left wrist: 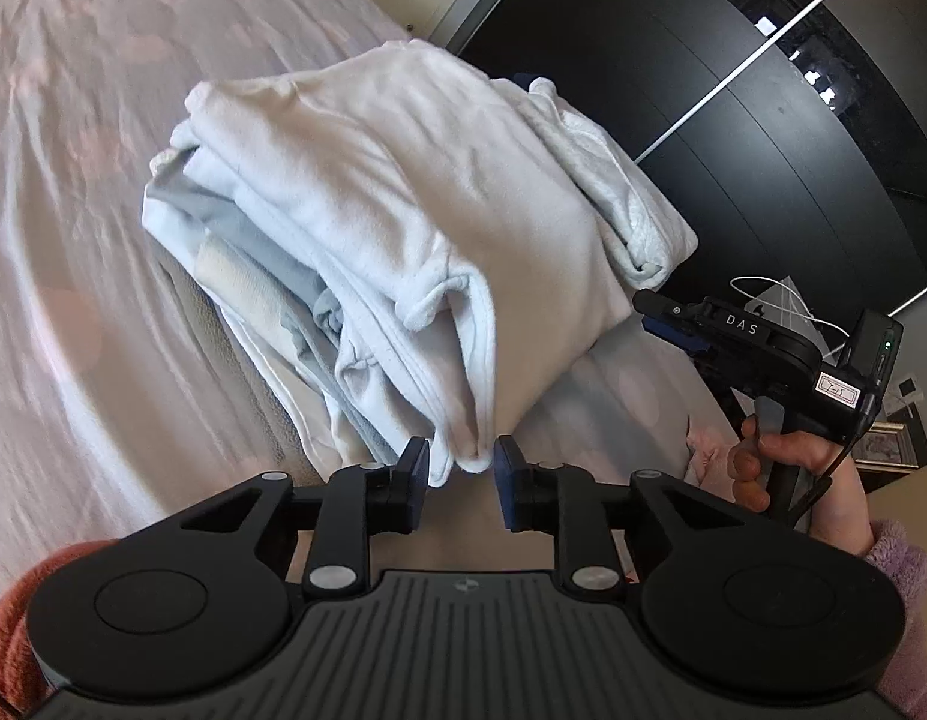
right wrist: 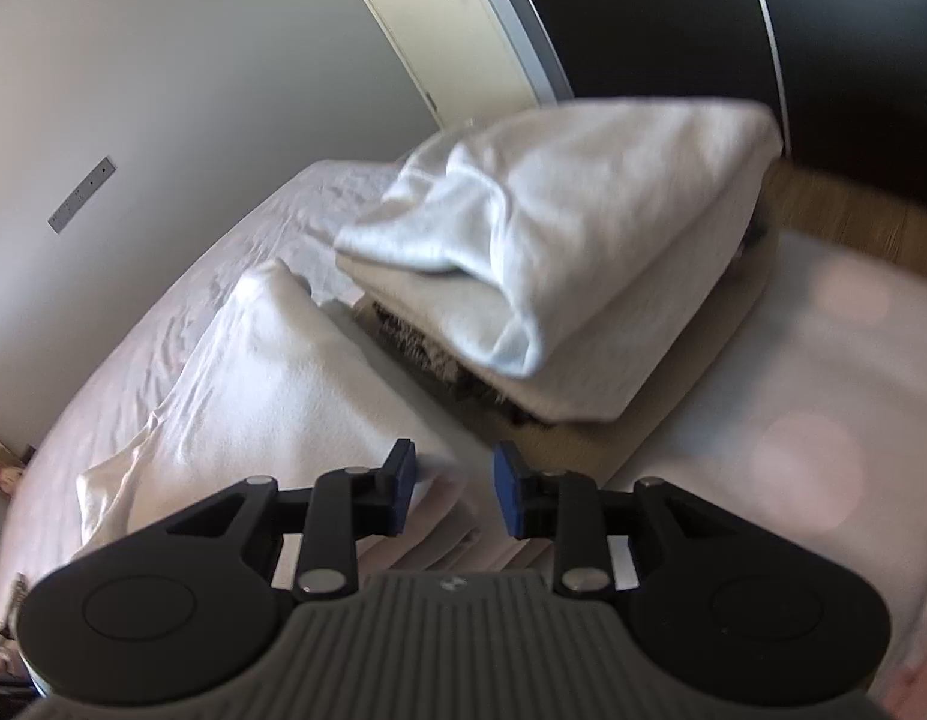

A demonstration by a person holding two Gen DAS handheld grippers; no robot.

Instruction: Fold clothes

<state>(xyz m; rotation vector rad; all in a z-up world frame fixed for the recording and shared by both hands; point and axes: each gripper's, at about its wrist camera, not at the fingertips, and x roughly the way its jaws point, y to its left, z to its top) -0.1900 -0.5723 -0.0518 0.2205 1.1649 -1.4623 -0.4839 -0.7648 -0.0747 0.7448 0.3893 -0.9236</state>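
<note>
**Folded white bundle on the bed, both grippers open**

The folded white cotton garment bundle (left wrist: pixel 403 228) lies on the pale pink bedsheet (left wrist: pixel 73 150), on top of other laundry. In the left wrist view its near corner hangs right at the left gripper (left wrist: pixel 461 468): blue pads spread w/ a clear gap, and the cloth corner sits between them, but can't tell if either pad touches it. No grip shown.

Under the bundle, grey-blue and cream layers (left wrist: pixel 241 240) poke out; what they are is hard to make out. The bundle's far side is hidden by its own top fold.

The right gripper (left wrist: pixel 757 336), black w/ "DAS" printed on it, is seen side-on just right of the bundle, held by a bare hand (left wrist: pixel 781 456) in a fuzzy lilac sleeve; its fingertips are tucked behind the cloth edge in that view.

Right wrist view is motion-blurred. The right gripper (right wrist: pixel 454 489) has its pads apart, holding nothing. The bundle (right wrist: pixel 571 228) lies ahead of it, resting on a dark patterned item (right wrist: pixel 439 354), mostly covered. A loose white cloth (right wrist: pixel 253 372) lies left of the bundle, its near end cut off behind the gripper body.
</note>
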